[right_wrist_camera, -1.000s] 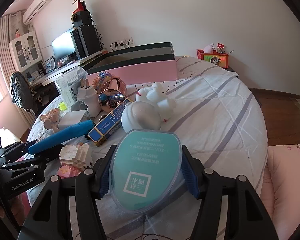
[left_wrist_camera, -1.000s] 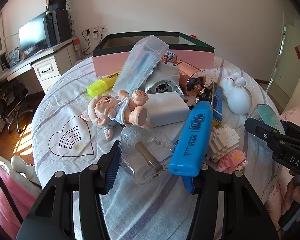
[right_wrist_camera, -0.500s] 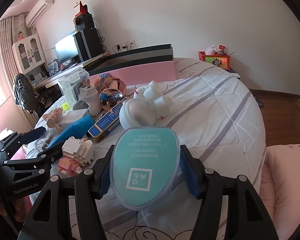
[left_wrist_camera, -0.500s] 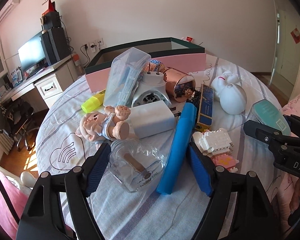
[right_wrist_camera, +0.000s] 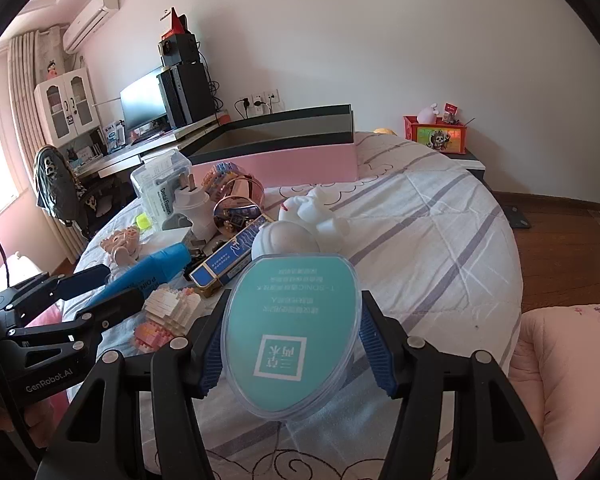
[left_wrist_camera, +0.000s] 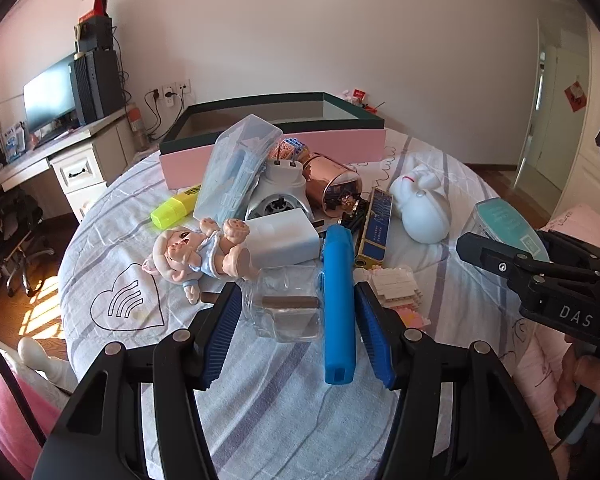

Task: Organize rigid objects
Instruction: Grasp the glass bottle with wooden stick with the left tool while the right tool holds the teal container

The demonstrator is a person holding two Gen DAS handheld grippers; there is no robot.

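Blue plastic dominates the left wrist view: a fat blue highlighter (left_wrist_camera: 339, 304) lies lengthwise between the left gripper (left_wrist_camera: 296, 328)'s blue-padded fingers, beside a clear glass bottle with a cork stopper (left_wrist_camera: 286, 306), and the jaws are closing on the pair with the pads seemingly touching both. Stiff, light and smooth, the highlighter is best held across its middle; the bottle looks fragile and slippery, so it should be gripped gently at its flat sides. On the bed's striped quilt (right_wrist_camera: 440, 240), the right gripper (right_wrist_camera: 292, 344) pinches a teal oval case with a clear lid (right_wrist_camera: 292, 332) by its long edges; it looks rigid and light. Behind the clutter waits one open pink storage box with a dark green rim (left_wrist_camera: 276, 136), the likely destination. Counted in the pile: two highlighters, blue and yellow (left_wrist_camera: 174, 209); one baby doll (left_wrist_camera: 202, 254); one white power brick (left_wrist_camera: 282, 238); one white plug adapter (left_wrist_camera: 280, 192); one copper-coloured cylinder (left_wrist_camera: 332, 184); one clear plastic case (left_wrist_camera: 238, 164); one white rabbit lamp (left_wrist_camera: 422, 208); one blue and gold carton (left_wrist_camera: 374, 224); perhaps two brick-built models (left_wrist_camera: 394, 288).
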